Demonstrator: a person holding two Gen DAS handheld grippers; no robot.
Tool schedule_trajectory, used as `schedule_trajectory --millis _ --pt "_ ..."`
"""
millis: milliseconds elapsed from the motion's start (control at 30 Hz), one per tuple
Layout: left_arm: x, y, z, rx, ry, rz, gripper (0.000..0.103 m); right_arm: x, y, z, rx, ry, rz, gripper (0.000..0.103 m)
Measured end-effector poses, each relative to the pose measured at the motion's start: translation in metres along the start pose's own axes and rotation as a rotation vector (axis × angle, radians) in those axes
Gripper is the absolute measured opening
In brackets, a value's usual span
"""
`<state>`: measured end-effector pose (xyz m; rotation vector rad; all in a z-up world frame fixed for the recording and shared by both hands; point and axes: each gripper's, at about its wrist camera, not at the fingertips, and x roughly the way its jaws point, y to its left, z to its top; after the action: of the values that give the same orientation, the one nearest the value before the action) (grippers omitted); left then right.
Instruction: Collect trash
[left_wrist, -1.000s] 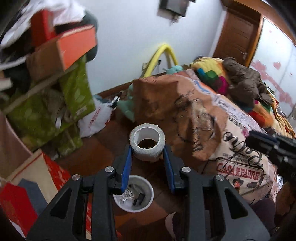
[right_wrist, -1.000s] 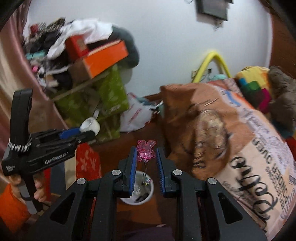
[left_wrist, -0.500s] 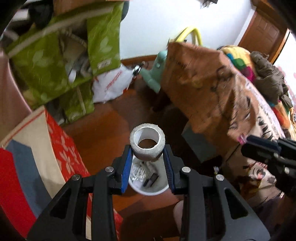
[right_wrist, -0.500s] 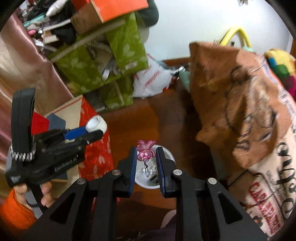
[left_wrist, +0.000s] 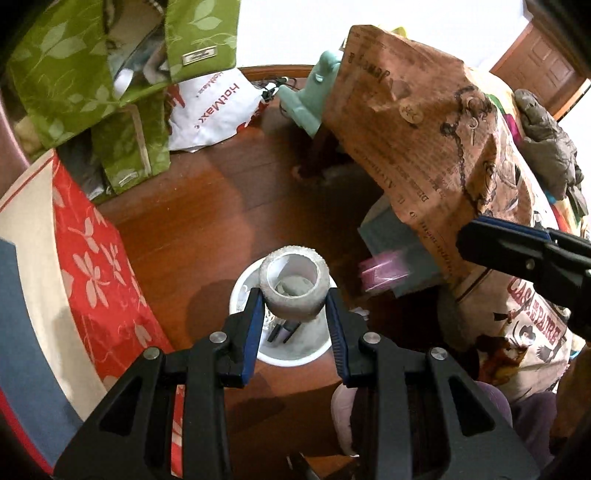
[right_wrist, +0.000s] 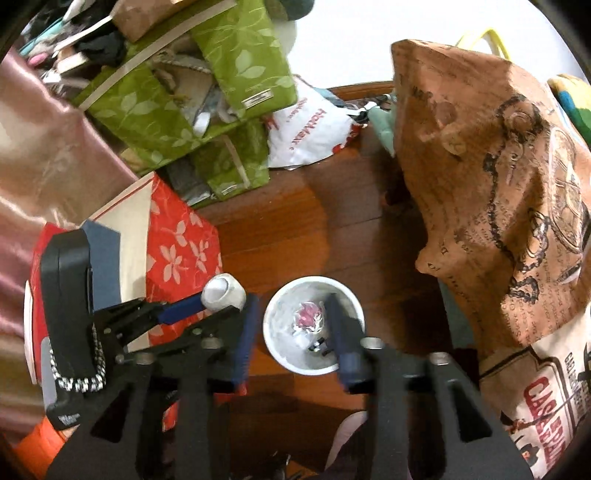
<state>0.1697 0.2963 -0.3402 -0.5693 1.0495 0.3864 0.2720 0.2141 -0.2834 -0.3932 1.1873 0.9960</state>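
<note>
- Wooden floor (left_wrist: 221, 229) of a crowded room carries a small white bin (right_wrist: 314, 325), and I take this bin as the landmark.
- Left of the bin, a red flowered box (left_wrist: 92, 266) lies on the floor; behind that box, further from the bin, stand green leaf-printed bags (right_wrist: 236, 74) and a white plastic bag (left_wrist: 210, 107).
- Directly above the bin, the left tool (left_wrist: 293, 314) is closed on a white tape roll (left_wrist: 293, 286), one pad on each side of it.
- Inside the bin lie small pieces of trash, among them a dark object that I cannot name.
- Over the same bin, the right tool (right_wrist: 291, 328) is opening its jaws; no pad presses anything.
- Between these jaws a pink trinket (right_wrist: 308, 317) shows over the bin's inside, blurred; I cannot tell if it touches the bottom.
- Right of the bin, a brown printed blanket (right_wrist: 498, 166) hangs over a bed.
</note>
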Motion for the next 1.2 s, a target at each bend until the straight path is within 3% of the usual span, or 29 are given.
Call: schedule_trajectory --millis 33,167,300,500,667,833,1200 --pt "0.002 -0.003 0.002 0.007 0.002 0.002 0.033 -0.002 -0.003 0.000 0.008 -0.011 -0.002 0.049" --pt "0.016 -0.008 0.009 0.006 0.051 -0.019 0.037 -0.007 -0.014 -0.001 0.025 -0.021 -0.029 0.049" --pt "0.023 -0.012 0.009 0.014 0.080 0.005 0.038 -0.012 -0.021 -0.003 0.038 -0.019 -0.043 0.049" --pt "-0.004 -0.021 0.008 0.055 0.050 0.029 0.038 -0.036 -0.026 -0.012 0.048 -0.047 -0.056 0.049" --pt "-0.063 -0.034 0.010 0.091 -0.046 0.036 0.038 -0.078 -0.020 -0.021 0.038 -0.110 -0.081 0.049" --pt "-0.138 -0.059 0.006 0.148 -0.182 0.038 0.038 -0.147 -0.010 -0.037 0.041 -0.235 -0.105 0.049" --pt "-0.293 -0.136 -0.035 0.285 -0.445 -0.071 0.043 -0.313 0.021 -0.116 0.096 -0.606 -0.213 0.049"
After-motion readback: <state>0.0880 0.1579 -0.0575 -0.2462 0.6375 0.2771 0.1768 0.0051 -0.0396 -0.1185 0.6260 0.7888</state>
